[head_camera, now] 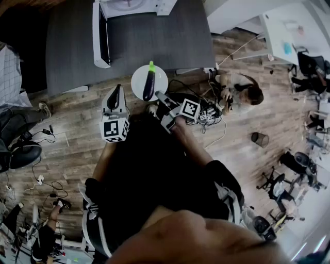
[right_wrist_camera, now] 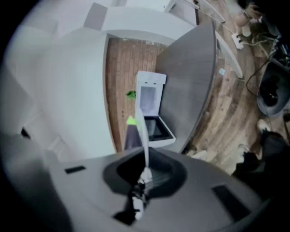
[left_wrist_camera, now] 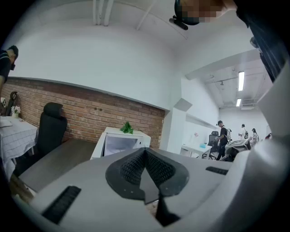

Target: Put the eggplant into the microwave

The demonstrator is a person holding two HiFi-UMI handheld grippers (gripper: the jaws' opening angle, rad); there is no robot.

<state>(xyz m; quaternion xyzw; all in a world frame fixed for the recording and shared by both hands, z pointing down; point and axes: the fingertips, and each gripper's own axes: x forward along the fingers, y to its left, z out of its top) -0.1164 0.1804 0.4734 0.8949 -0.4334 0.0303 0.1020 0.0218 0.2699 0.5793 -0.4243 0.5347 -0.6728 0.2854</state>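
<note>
A purple eggplant (head_camera: 149,85) with a green tip lies on a small white plate (head_camera: 140,77), held in the air just before the grey table (head_camera: 154,41). My right gripper (head_camera: 161,97) is shut on the plate's near rim. In the right gripper view the plate (right_wrist_camera: 142,131) shows edge-on between the pads, with the eggplant (right_wrist_camera: 131,134) to its left. The white microwave (head_camera: 129,7) stands at the table's far side with its door (head_camera: 100,36) swung open; it also shows in both gripper views (left_wrist_camera: 121,141) (right_wrist_camera: 150,106). My left gripper (head_camera: 116,95) hovers left of the plate, shut and empty (left_wrist_camera: 145,168).
A person (head_camera: 242,94) crouches on the wooden floor at the right among cables (head_camera: 203,111). A small bin (head_camera: 259,138) and office chairs (head_camera: 312,67) stand further right. A black chair (left_wrist_camera: 50,129) is by the table's left end. People (left_wrist_camera: 222,136) stand in the far room.
</note>
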